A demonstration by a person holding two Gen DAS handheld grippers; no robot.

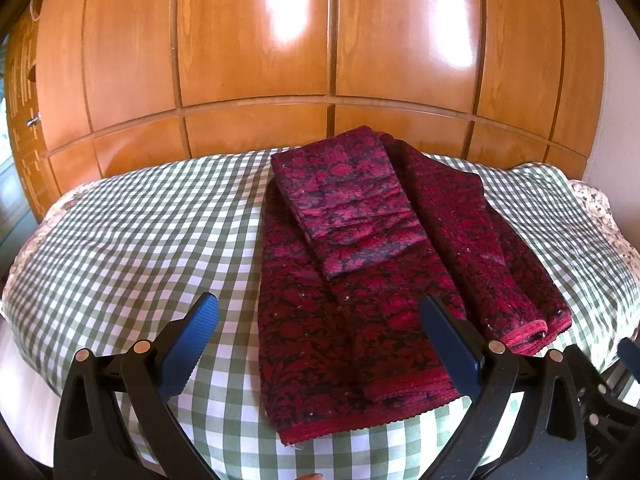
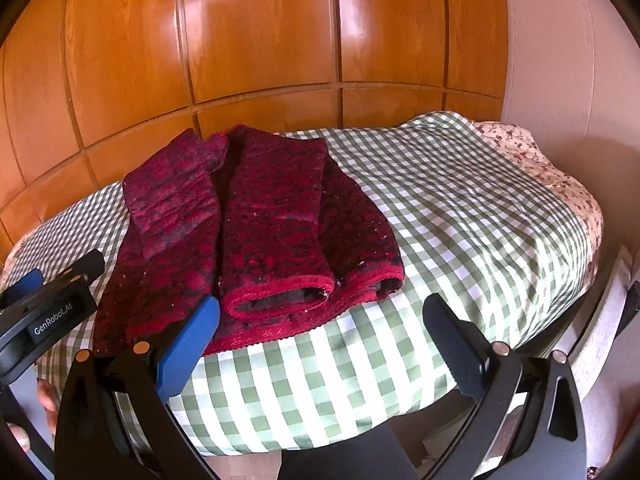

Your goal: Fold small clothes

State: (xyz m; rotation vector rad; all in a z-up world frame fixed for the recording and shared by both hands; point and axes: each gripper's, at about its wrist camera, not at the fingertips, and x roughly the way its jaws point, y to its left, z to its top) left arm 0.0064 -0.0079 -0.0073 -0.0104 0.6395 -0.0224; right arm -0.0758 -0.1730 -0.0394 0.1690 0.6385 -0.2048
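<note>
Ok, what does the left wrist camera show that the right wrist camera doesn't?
Only the left wrist view shows the left gripper from behind, open over the near hem of the sweater, and a metal handle at the far left.

Only the right wrist view shows the right gripper, open above the checked cloth, the flowered bedding at the far right edge, a bare wall, and the left gripper's branded side.

Both show the sweater with sleeves folded in, the checked cloth and the wooden panels.

Looks like a home bedroom: bed with a green gingham cover (image 1: 120,240), glossy wooden wardrobe doors (image 1: 256,40) right behind it.
</note>
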